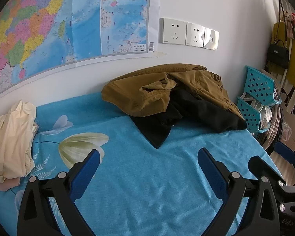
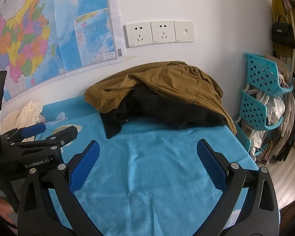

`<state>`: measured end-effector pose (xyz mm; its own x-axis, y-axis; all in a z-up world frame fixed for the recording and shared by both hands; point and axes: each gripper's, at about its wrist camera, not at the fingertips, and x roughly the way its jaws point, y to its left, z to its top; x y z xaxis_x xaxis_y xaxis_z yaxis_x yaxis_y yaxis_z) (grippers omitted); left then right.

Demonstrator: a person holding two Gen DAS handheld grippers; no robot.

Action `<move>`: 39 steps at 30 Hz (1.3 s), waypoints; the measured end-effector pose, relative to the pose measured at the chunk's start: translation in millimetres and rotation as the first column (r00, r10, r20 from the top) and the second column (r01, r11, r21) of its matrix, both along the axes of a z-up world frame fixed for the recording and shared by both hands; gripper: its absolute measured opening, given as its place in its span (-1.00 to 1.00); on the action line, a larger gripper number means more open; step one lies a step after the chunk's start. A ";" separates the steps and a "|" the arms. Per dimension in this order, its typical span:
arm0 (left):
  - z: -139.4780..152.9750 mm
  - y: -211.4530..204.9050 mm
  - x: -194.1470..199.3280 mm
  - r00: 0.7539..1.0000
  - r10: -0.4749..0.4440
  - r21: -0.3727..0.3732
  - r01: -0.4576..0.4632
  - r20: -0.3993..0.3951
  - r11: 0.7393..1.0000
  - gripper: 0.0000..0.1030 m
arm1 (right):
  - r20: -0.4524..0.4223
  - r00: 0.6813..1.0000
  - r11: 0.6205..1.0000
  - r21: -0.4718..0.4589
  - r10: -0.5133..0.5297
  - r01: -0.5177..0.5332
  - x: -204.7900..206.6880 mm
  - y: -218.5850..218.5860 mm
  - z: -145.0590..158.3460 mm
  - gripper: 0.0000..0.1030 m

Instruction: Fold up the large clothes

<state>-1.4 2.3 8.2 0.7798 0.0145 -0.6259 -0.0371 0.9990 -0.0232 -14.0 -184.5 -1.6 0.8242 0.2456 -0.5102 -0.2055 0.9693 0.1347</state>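
Observation:
A crumpled brown garment (image 1: 167, 86) (image 2: 167, 82) lies heaped against the wall at the far side of the blue bedsheet (image 1: 147, 177) (image 2: 157, 167), on top of a black garment (image 1: 196, 114) (image 2: 167, 110). My left gripper (image 1: 149, 155) hovers open above the sheet, well short of the pile, nothing between its blue pads. My right gripper (image 2: 148, 146) is likewise open and empty, also short of the pile. The left gripper (image 2: 53, 130) shows at the left of the right wrist view, and part of the right gripper (image 1: 269, 169) at the right of the left wrist view.
A cream cloth bundle (image 1: 11, 141) (image 2: 23, 114) sits at the left by the wall. Turquoise stacked baskets (image 1: 255, 96) (image 2: 263, 90) with clothes stand past the bed's right edge. A map (image 1: 49, 29) and wall sockets (image 1: 188, 33) are above the bed; a black handbag (image 1: 278, 54) hangs at right.

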 end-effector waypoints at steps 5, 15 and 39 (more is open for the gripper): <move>-2.1 1.3 4.2 1.000 0.002 -0.001 -0.002 -0.009 1.000 0.88 | -0.005 1.000 1.000 -0.008 0.004 -0.004 4.2 1.5 -0.4 0.89; -6.0 5.1 14.9 1.000 0.009 -0.010 -0.009 -0.027 1.000 0.88 | 0.001 1.000 0.999 -0.037 0.023 -0.023 15.4 10.0 0.2 0.89; -18.8 77.0 99.2 0.984 0.162 0.011 -0.162 -0.080 0.987 0.88 | 0.032 0.974 0.862 -0.472 0.225 -0.184 165.8 89.4 1.3 0.89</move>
